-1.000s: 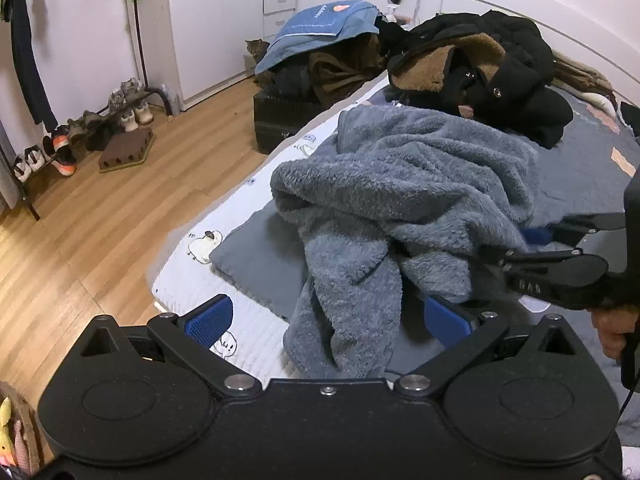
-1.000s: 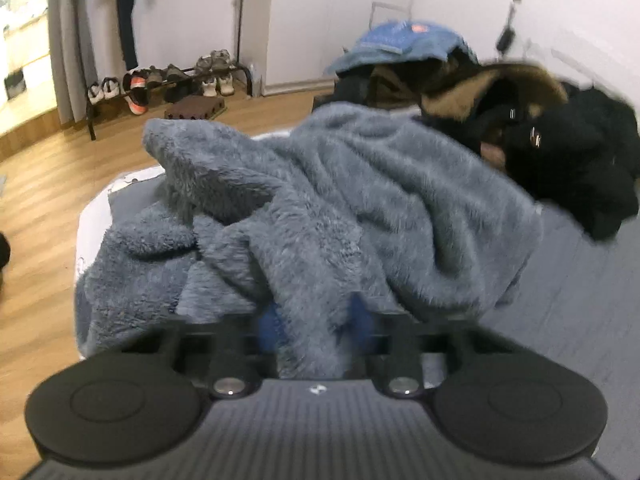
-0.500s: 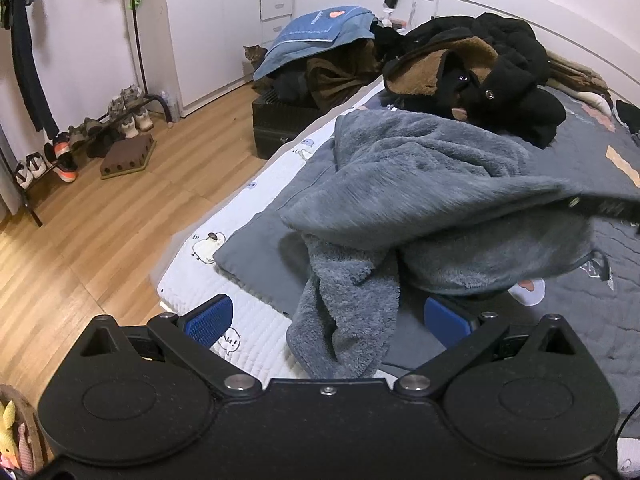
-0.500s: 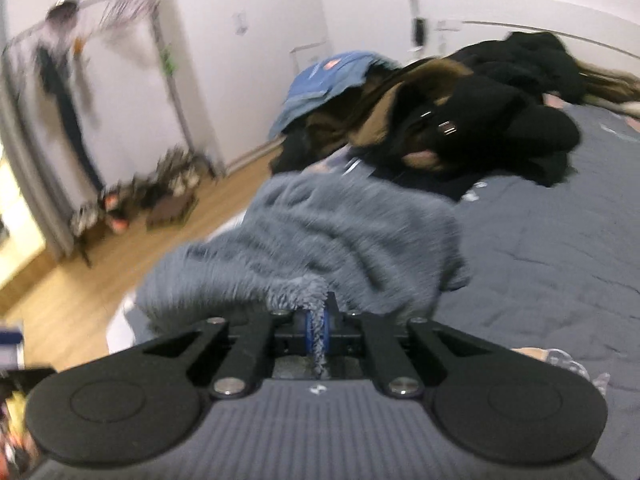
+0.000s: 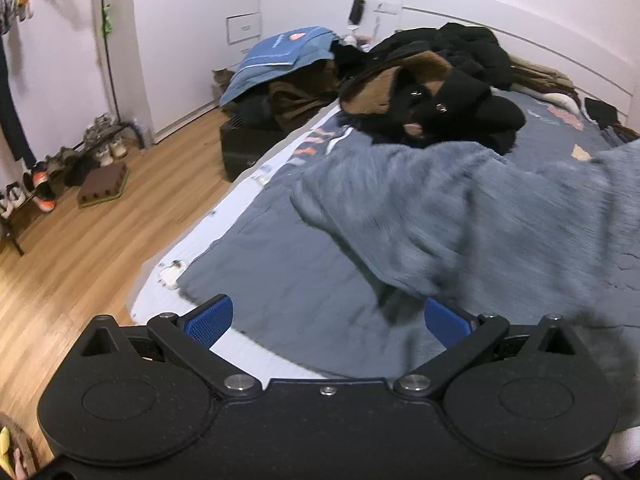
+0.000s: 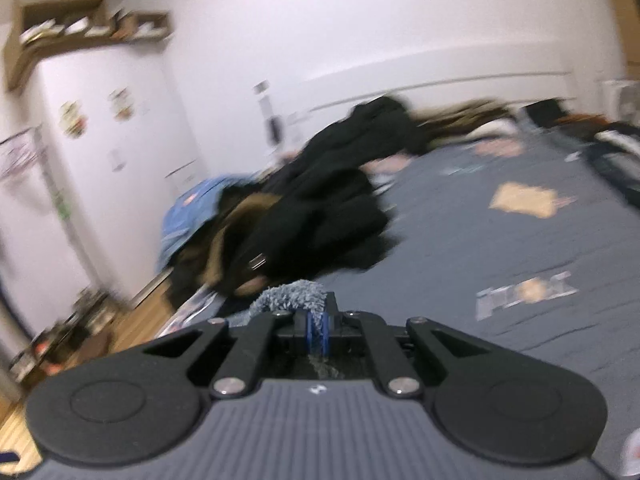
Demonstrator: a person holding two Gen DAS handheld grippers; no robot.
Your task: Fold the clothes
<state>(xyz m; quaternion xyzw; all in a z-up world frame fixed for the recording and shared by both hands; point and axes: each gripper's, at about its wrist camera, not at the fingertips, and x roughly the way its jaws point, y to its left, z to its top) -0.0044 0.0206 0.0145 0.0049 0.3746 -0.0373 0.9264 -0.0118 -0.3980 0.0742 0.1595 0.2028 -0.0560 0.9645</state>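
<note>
While the right gripper (image 6: 318, 330) grips: its blue pads are clamped tight on a tuft of the grey fleece garment (image 5: 460, 216).
Left gripper (image 5: 326, 320): jaws spread wide, holding nothing, above the bed cover (image 5: 280, 264).
Garment: stretched above the bed, running toward 3 o'clock in the left view.
Black coat pile (image 5: 440, 84): at 12 o'clock.

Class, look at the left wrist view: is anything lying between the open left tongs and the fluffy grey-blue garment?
Nothing visible. The left tongs hang open over bare grey-blue bedspread, and the fluffy grey-blue garment hangs just beyond their right pad. The pile of black coats lies farther back.
</note>
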